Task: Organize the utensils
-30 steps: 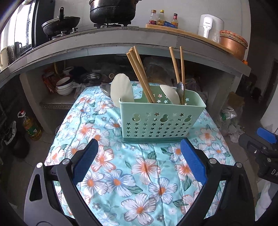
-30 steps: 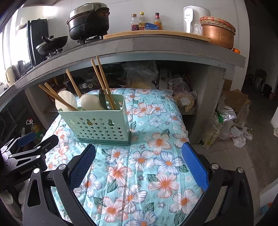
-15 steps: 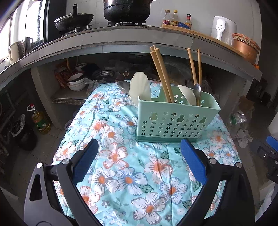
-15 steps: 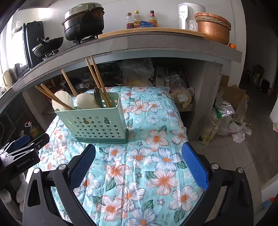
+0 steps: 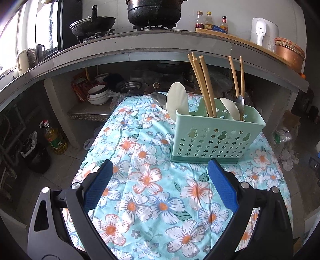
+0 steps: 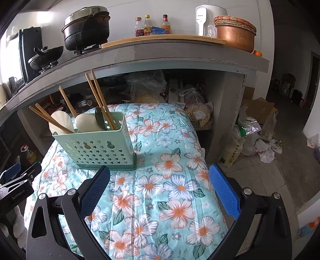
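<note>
Both claws hang spread wide and empty over the flowered cloth: the left claw (image 5: 160,184) has its blue pads far apart above the near part of the tabletop (image 5: 140,200), and the right claw (image 6: 160,190) stands just the same, nothing between its pads. From the right wrist view, part of the left claw's black body shows at the far left edge, beside the tabletop.

On the cloth sits a pale green utensil caddy (image 5: 216,138), pierced with stars and gourd shapes, upright and well apart from both claws. It stands toward the right side in the left wrist view and toward the left in the right wrist view (image 6: 96,146). Inside it, a bundle of wooden chopsticks (image 5: 202,84) leans in one compartment, and a second pair of chopsticks (image 5: 237,76) stands in the compartment at the other end, beside a metal spoon (image 5: 240,104). Two white spoons show above the rim: one large white spoon (image 5: 177,98) at the left end, a smaller white spoon (image 5: 230,108) next to the metal one. Another metal spoon (image 5: 159,99) pokes out behind the large white one; whether it is inside the caddy cannot be told.

Behind the tabletop runs a grey kitchen counter (image 5: 140,52) carrying a black pot (image 5: 154,10), a wok (image 5: 92,25), sauce bottles (image 5: 208,20) and a copper bowl (image 6: 236,34)
</note>
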### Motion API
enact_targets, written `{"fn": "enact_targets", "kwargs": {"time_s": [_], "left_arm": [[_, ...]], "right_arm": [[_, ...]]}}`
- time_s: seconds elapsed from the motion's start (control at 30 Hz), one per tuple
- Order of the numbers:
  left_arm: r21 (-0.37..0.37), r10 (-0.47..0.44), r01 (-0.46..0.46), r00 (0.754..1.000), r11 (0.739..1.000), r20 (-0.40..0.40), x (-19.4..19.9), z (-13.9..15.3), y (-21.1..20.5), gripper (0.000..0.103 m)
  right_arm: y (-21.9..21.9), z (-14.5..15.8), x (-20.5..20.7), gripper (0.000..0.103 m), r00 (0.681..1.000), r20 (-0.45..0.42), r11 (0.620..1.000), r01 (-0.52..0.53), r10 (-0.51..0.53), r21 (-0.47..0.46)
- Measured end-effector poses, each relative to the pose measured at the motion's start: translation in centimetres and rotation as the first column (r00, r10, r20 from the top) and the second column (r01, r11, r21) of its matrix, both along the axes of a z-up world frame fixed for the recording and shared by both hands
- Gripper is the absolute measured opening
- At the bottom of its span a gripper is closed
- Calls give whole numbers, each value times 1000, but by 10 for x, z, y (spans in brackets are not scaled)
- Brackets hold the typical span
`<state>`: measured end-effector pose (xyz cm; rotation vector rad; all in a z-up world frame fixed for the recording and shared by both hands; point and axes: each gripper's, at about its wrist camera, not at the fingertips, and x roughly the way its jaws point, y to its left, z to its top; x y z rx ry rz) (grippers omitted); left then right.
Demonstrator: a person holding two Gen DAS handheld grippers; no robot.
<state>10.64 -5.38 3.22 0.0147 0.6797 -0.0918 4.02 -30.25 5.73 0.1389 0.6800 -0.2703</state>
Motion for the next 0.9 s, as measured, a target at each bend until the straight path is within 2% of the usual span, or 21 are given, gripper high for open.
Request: {"fn": "enact_targets", "kwargs": {"time_s": [0.4, 0.9], "left_arm": [[-25, -1, 1, 1000, 1000, -3, 5, -2, 0, 92], [-22, -3, 3, 1000, 1000, 4, 5, 1, -1, 92]], "right_arm": [[-8, 5, -2, 97, 999, 14, 998, 48, -47, -45], [-5, 3, 0, 97, 1000, 10, 999, 26, -25, -43]]}}
